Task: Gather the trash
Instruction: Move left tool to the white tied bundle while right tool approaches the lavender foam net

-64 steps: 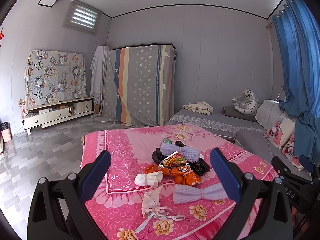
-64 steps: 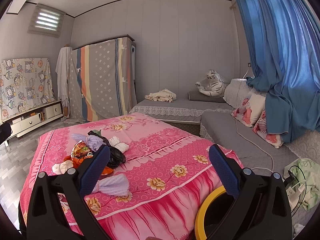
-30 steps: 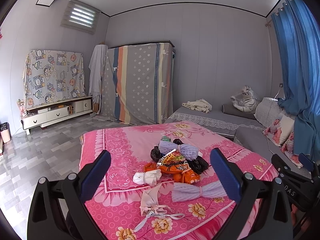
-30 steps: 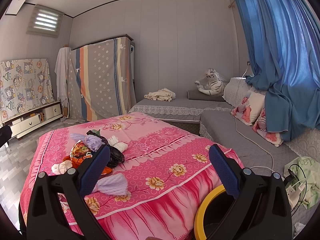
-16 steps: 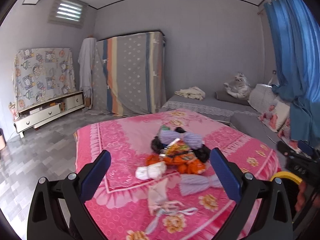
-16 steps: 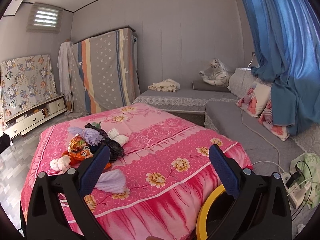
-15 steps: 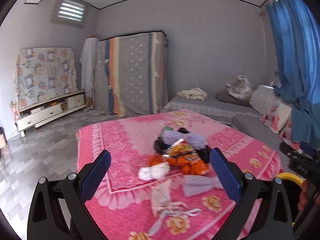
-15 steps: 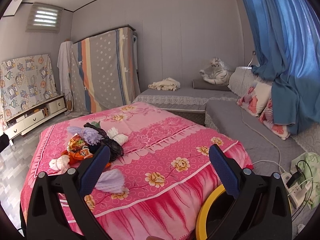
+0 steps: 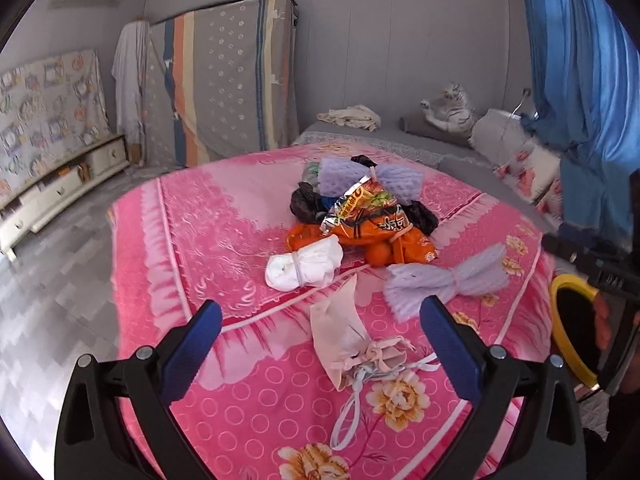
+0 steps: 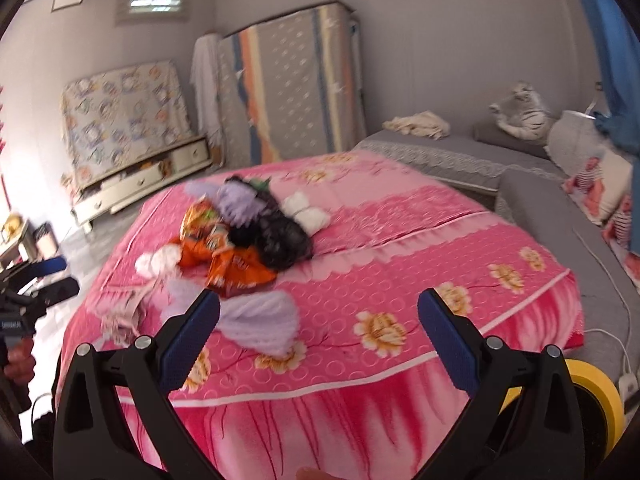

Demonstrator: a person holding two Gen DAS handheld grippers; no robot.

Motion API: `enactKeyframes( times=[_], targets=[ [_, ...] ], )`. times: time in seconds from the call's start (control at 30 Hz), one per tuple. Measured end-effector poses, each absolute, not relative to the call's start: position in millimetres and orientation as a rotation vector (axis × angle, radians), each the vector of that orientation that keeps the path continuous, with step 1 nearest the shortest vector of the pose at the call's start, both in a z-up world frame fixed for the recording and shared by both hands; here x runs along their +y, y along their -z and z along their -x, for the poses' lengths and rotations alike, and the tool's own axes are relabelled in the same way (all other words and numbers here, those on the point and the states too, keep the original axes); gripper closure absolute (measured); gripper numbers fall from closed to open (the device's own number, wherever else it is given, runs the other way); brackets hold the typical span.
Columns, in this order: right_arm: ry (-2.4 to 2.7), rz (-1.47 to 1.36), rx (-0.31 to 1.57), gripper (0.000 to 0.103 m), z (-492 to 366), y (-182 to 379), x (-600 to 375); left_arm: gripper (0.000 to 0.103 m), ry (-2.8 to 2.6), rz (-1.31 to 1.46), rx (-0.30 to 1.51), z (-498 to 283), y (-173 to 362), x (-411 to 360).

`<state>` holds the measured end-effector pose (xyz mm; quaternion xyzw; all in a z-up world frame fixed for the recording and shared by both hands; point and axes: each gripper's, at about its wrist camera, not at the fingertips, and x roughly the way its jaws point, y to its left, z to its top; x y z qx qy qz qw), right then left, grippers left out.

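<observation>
Meanwhile held left gripper (image 9: 318, 330) and right gripper (image 10: 319, 318) spread wide, empty, hovering short of trash pile (image 9: 360, 216) on pink bed (image 9: 200, 216).

I can't read the print on the orange snack bag (image 9: 380, 226), mid-frame; it is too small.

Bed: I see a pink floral bedspread (image 9: 224, 216) at centre.
Toy: a plush white tiger (image 9: 454, 110) at 2 o'clock.
Window: blue curtain (image 9: 576, 60) at 3 o'clock.
Cabinet: low white cabinet (image 9: 60, 188) at 9 o'clock.
</observation>
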<state>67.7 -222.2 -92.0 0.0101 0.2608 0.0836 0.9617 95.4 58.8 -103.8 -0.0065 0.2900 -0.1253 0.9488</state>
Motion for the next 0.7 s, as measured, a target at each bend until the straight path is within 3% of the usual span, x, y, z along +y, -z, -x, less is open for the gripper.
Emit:
enactKeyframes(
  times=[0.7],
  targets=[
    [-0.334,0.305,0.656,0.008,-116.8,143.2,-175.2,0.007,0.243,-0.021,0.785,-190.8,145.2,57.6]
  ],
)
